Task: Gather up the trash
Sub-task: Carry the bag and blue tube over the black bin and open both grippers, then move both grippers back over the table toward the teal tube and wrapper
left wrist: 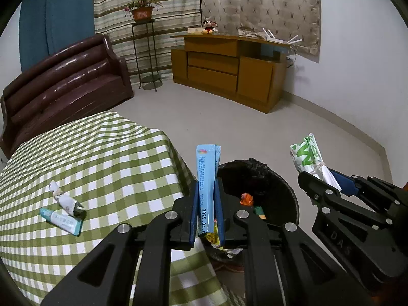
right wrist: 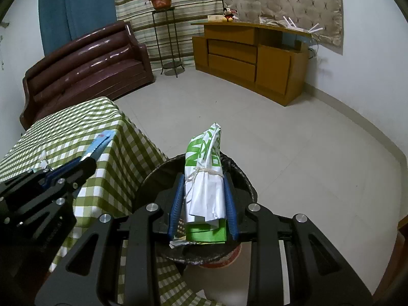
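Left hand-held gripper (left wrist: pixel 206 199): clamped tight on a blue sachet (left wrist: pixel 206 178), which stands up between the blue pads; it hangs at the near rim of the bin, likely so the sachet can drop straight in once let go.
Right hand-held gripper (right wrist: pixel 204 199): narrowed on a paper bundle (right wrist: pixel 206 178), green-and-white, tied round with string; the pads press its sides and the bundle sticks out over the bin mouth, so it too looks ready for release.
Bin (left wrist: pixel 285 191): black-lined, on the floor just off the surface's right edge, below both hand-held grippers; it already holds scraps, an orange one among them.
Why both are held here: my guess is a double drop, each piece carried upright so it clears the rim.
Trash left: a twisted wrapper (left wrist: pixel 65 199) and a small teal box (left wrist: pixel 61 220), touching each other, lie near the left edge of the surface, well apart from the bin.
Surface (left wrist: pixel 114 158): covered with a green-and-white check cloth that hangs over the right edge toward the bin.
Room: pale tiled floor (left wrist: pixel 229 117); a brown sofa (left wrist: pixel 66 81) beyond the surface's far edge; a plant (left wrist: pixel 141 7) on a thin metal stand; a wooden cabinet (left wrist: pixel 229 68) against curtains, with a plush toy on top.
Progress: partway, I judge, with two pieces about to go and two to fetch.
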`<action>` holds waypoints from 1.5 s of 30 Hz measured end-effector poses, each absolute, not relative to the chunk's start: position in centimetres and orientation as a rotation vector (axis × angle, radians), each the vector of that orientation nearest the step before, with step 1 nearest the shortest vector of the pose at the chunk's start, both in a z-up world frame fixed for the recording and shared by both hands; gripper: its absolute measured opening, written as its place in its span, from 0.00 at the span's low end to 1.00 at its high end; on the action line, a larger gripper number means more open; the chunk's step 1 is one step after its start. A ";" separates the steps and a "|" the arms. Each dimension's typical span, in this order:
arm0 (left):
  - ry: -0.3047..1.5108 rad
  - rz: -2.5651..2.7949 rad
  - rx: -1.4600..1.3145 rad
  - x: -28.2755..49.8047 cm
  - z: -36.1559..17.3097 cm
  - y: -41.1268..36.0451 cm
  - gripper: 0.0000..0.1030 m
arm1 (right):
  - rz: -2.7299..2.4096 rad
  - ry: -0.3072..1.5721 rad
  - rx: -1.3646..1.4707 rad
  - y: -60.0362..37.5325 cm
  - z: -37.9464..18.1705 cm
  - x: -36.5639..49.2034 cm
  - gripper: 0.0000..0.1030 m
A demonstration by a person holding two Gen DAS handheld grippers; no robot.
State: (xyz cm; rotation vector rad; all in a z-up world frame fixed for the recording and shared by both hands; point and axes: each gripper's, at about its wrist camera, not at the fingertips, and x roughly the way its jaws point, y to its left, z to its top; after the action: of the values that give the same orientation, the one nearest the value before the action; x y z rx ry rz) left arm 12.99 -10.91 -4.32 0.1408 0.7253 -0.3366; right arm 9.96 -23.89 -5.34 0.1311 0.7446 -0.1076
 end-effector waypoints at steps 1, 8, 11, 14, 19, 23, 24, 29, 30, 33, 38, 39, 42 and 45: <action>0.729 -0.336 0.142 13.2 -4.4 -11.0 0.13 | -0.107 0.745 0.133 -24.0 -5.5 10.0 0.29; 0.747 -0.327 0.155 14.6 -5.0 -12.5 0.18 | -0.114 0.745 0.153 -25.0 -6.0 11.0 0.30; 0.760 -0.315 0.158 14.9 -5.4 -12.7 0.26 | -0.123 0.744 0.163 -25.5 -6.2 11.2 0.40; 0.764 -0.306 0.145 15.1 -5.4 -12.6 0.35 | -0.128 0.743 0.166 -25.7 -6.2 11.3 0.41; 0.767 -0.297 0.139 14.8 -5.4 -12.1 0.40 | -0.132 0.742 0.164 -25.7 -6.2 11.1 0.41; 0.765 -0.297 0.131 14.3 -5.2 -11.7 0.44 | -0.131 0.739 0.156 -25.7 -6.1 11.0 0.41; 0.764 -0.299 0.130 14.2 -5.1 -11.7 0.44 | -0.133 0.738 0.154 -25.5 -6.0 10.9 0.41; 0.752 -0.302 0.119 13.5 -4.7 -11.3 0.46 | -0.140 0.731 0.147 -25.0 -5.5 10.4 0.42; 0.750 -0.301 0.116 13.5 -4.5 -11.1 0.46 | -0.141 0.731 0.146 -24.9 -5.5 10.3 0.42; 0.745 -0.297 0.108 13.2 -4.1 -10.8 0.47 | -0.137 0.731 0.144 -24.4 -5.2 10.1 0.44; 0.745 -0.283 0.094 12.8 -3.8 -9.5 0.50 | -0.112 0.733 0.122 -22.8 -5.0 9.8 0.48; 0.745 -0.276 0.093 12.7 -3.9 -9.1 0.50 | -0.107 0.734 0.118 -22.5 -4.9 9.8 0.48; 0.750 -0.259 0.088 12.3 -3.9 -7.9 0.51 | -0.087 0.736 0.102 -21.3 -4.8 9.8 0.48; 0.755 -0.229 0.078 12.0 -4.0 -6.3 0.52 | -0.072 0.739 0.093 -20.4 -4.7 9.8 0.48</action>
State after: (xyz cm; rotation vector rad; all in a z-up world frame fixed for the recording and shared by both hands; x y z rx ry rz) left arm 11.95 -6.33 -3.97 0.0779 0.7547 -0.2294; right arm 9.75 -20.41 -4.75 0.0930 0.7392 -0.0723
